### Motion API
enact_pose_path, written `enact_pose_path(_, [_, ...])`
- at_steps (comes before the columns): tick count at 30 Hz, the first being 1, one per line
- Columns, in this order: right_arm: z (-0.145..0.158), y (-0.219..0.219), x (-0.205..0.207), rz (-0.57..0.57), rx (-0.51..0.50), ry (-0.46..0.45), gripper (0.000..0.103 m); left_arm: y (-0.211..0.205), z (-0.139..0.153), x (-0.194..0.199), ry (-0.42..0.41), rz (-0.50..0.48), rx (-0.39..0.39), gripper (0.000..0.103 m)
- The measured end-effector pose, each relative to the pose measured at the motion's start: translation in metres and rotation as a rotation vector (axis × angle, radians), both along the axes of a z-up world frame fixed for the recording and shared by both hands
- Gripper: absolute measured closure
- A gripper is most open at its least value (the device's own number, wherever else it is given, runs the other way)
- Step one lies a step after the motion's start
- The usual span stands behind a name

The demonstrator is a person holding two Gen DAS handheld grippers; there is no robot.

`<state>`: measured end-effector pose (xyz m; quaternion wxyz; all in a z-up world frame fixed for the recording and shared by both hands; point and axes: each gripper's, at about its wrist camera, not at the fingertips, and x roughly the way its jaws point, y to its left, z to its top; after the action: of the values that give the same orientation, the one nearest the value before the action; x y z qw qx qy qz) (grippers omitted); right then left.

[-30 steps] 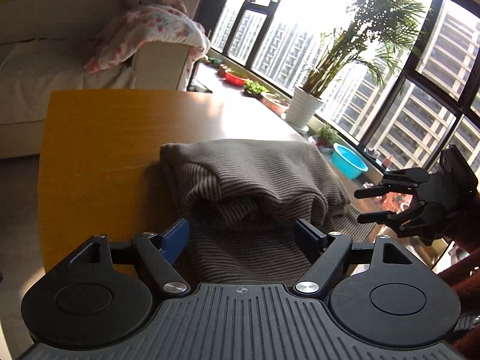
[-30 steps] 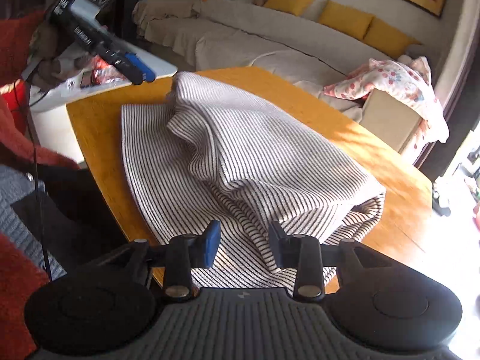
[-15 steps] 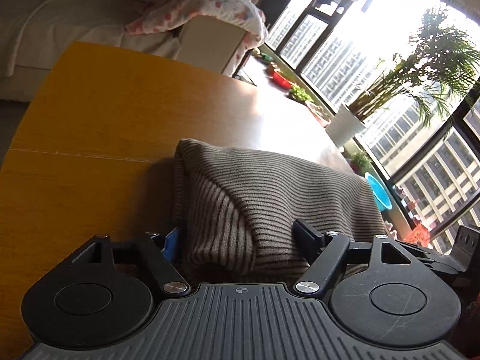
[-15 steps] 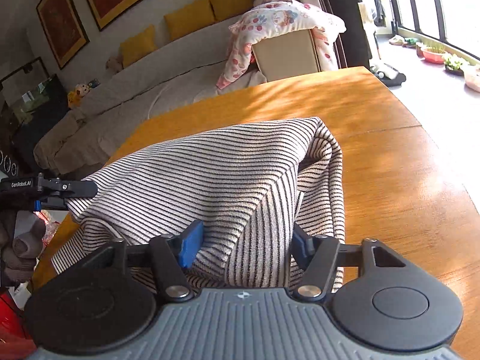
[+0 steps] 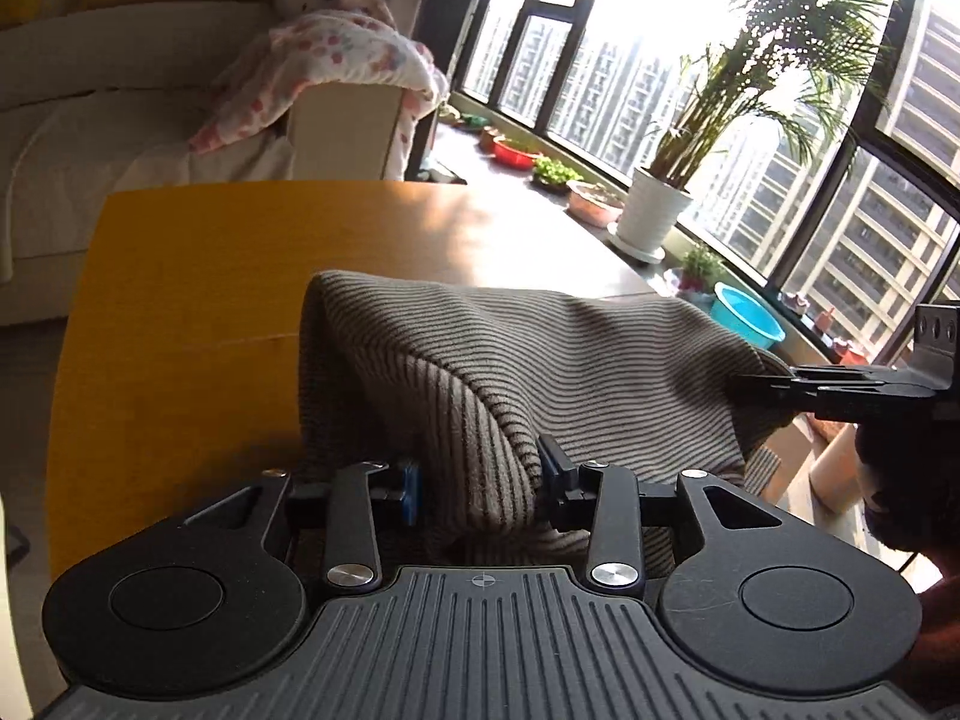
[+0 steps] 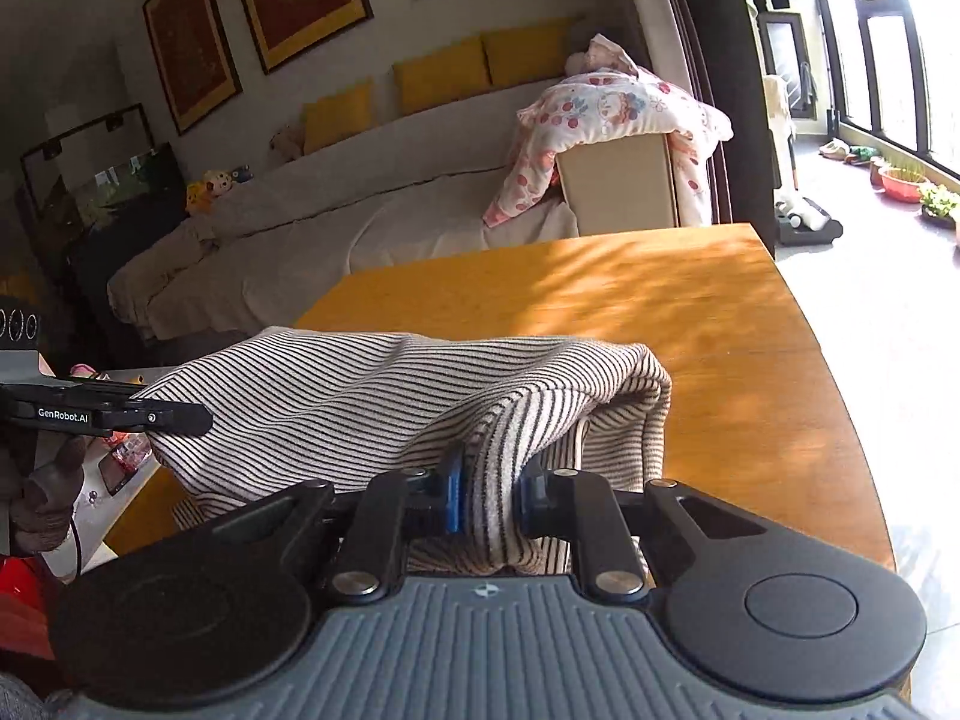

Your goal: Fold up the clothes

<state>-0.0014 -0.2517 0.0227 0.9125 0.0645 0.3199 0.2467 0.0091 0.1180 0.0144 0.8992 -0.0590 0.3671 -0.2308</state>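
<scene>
Left gripper (image 5: 477, 483): our fingers are clamped on a bunched fold of the striped sweater (image 5: 540, 360); blue pad on one side, black on the other, cloth squeezed between.
Right gripper (image 6: 486, 495): our fingers pinch another fold of the striped sweater (image 6: 372, 396), blue pads pressed on both sides of the cloth.
Cross views: from the left wrist we see the right gripper (image 5: 750, 387) side-on at the sweater's far right edge, touching the cloth; from the right wrist we see the left gripper (image 6: 192, 417) side-on at the sweater's left edge, "GenRobot.AI" printed on it.
Sweater: grey-beige knit with thin dark stripes, lifted and stretched between our two grippers, sagging in the middle; lower part hangs toward the table near the front edge. Whether the hem touches the wood, we cannot tell.
Table (image 5: 198, 312): orange-yellow wood, sun patches across the far part (image 6: 720, 312).
Hand: our gloved left hand (image 6: 42, 492) sits under the left tool.
Sofa (image 6: 360, 222): beige cover, behind the table, yellow cushions (image 6: 438, 75) along the back.
Blanket (image 6: 606, 114): floral pink-white, draped over a box-like end piece by the sofa.
Window side: potted palm (image 5: 654, 222) in a white pot on the sill, turquoise basin (image 5: 747, 318) near it, red bowl (image 5: 513, 153) further along.
Wall: framed pictures (image 6: 300, 0) above the sofa.
</scene>
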Motion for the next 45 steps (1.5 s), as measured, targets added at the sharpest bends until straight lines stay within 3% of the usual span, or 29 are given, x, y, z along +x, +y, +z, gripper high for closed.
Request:
enact_pose_path(3, [-0.037,0.005,-0.001,-0.030,-0.072,0.060,0.079,0.008,-0.031,0.004,0.076,0.032,0.030,0.057])
enact_pose_path(7, [-0.032,0.003,-0.001,-0.034,-0.067,0.028,0.072,0.011,-0.016,-0.002,0.023,0.022,0.043,0.052])
enact_pose_path(10, [-0.019,0.003,-0.001,-0.040,-0.098,-0.016,0.048,0.011,0.008,-0.011,-0.064,0.029,0.049,0.040])
enact_pose_path(12, [-0.011,0.004,-0.001,-0.037,-0.094,-0.057,0.017,0.012,0.024,-0.018,-0.115,0.023,0.008,0.029])
enact_pose_path(16, [0.002,0.009,0.001,-0.010,-0.058,-0.127,0.001,-0.001,0.028,-0.018,-0.093,-0.038,-0.100,0.019])
enact_pose_path(22, [0.003,0.026,0.025,0.019,0.003,-0.107,0.000,-0.026,-0.029,0.005,0.136,-0.089,-0.202,0.018])
enact_pose_path(25, [-0.006,0.037,0.041,0.010,-0.049,-0.079,0.000,-0.022,-0.033,0.020,0.123,-0.077,-0.247,0.011])
enact_pose_path(29, [-0.023,0.048,0.061,-0.053,-0.172,-0.030,0.000,-0.014,-0.037,0.052,0.108,-0.039,-0.279,0.013])
enact_pose_path(33, [-0.041,0.040,0.071,-0.115,-0.103,0.081,0.000,-0.011,-0.035,0.098,0.117,0.014,-0.307,0.014])
enact_pose_path(35, [-0.042,0.044,0.068,-0.104,-0.109,0.084,0.000,-0.015,-0.033,0.119,0.106,0.035,-0.294,0.014])
enact_pose_path(38, [-0.044,0.057,0.056,-0.036,-0.138,0.076,0.000,-0.024,-0.029,0.145,0.091,0.067,-0.263,0.014])
enact_pose_path(41, [-0.031,0.063,0.043,0.016,-0.197,0.007,0.000,-0.026,-0.018,0.144,0.092,0.091,-0.270,0.014])
enact_pose_path(45, [-0.006,0.035,0.048,-0.091,-0.205,-0.087,0.000,-0.033,-0.002,0.114,0.085,0.027,-0.342,0.012])
